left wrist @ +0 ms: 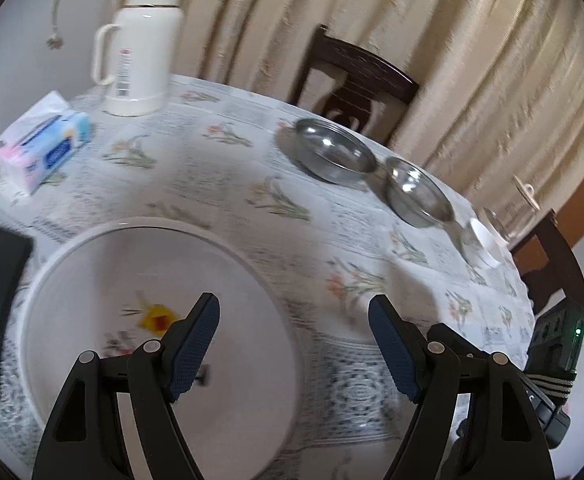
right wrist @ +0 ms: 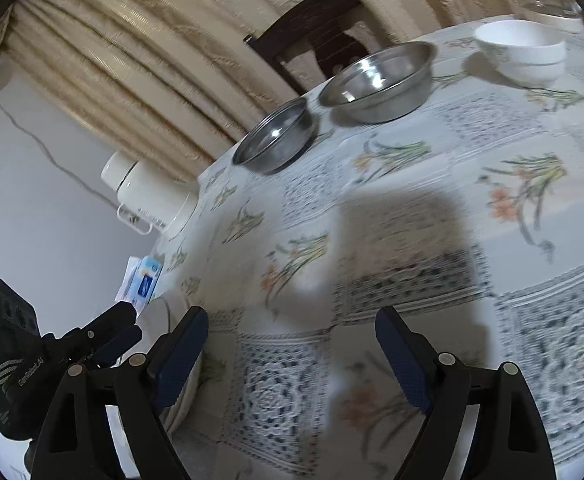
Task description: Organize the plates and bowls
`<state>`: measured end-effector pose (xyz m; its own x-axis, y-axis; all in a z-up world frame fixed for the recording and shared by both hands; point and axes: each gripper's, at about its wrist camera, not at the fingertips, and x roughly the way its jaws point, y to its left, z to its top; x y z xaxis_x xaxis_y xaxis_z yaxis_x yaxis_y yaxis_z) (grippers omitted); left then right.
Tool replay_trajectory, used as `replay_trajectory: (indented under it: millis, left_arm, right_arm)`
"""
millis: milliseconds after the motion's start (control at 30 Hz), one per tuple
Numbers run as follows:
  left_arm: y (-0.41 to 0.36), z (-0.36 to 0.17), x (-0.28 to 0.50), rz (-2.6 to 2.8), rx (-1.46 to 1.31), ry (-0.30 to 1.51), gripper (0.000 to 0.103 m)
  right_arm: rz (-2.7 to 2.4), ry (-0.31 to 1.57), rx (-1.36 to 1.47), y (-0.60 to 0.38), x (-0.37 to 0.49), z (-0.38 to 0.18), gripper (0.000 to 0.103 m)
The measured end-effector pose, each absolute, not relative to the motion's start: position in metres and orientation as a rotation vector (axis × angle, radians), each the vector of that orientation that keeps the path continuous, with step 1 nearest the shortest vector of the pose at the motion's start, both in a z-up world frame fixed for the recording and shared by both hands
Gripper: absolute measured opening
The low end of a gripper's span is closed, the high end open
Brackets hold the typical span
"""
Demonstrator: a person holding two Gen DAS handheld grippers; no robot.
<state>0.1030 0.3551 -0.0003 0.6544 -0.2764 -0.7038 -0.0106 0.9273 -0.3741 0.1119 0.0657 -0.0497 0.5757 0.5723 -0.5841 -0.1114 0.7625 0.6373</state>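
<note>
Hovering above the large white round plate with the yellow flower print (left wrist: 132, 320), the left gripper (left wrist: 294, 344) is standing with its jaws spread wide and nothing between them; one blue pad is showing over the plate's middle, the other over the floral tablecloth of the desk (left wrist: 220, 168) just beside the plate's rim. The right gripper (right wrist: 292, 356) is likewise spread and empty, hanging over bare cloth near the plate, with the left gripper's body showing at the left of the right wrist view.

Judging from this, the step in hand is taking the plate. Doing it well is probably calling for a rim grasp: one pad sliding under the edge, the other pressing on top, since the plate is lying flat and offering no other hold.

The plate is resting face up, round, so no long axis is telling. Beyond the plate, toward the curtain, the shallow steel dish (left wrist: 328, 152), the deeper steel bowl (left wrist: 418, 196) and the small white ceramic bowl (left wrist: 484, 240) are sitting in a row, all mouths up, well apart from the plate. The steel dish and steel bowl are looking nearly touching; I cannot tell for certain.
</note>
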Motion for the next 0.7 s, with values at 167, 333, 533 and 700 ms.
replay_trajectory:
  millis: [167,333,533,700]
  left_arm:
    - [0.331,0.000,0.119,-0.197,-0.360,0.882,0.078]
    - [0.311,-0.001,0.135,-0.220,-0.350,0.917,0.078]
    - [0.290,-0.008,0.152,-0.250,-0.373,0.967,0.078]
    - [0.279,-0.013,0.170,-0.276,-0.417,1.013,0.078]
  right_arm:
    - [0.398,0.856,0.614,0.045,0.113,-0.050,0.088]
    - [0.369,0.843,0.627,0.029,0.117,-0.049,0.088]
    - [0.345,0.839,0.654,0.012,0.124,-0.050,0.090]
    - [0.340,0.840,0.685,-0.003,0.134,-0.049,0.090]
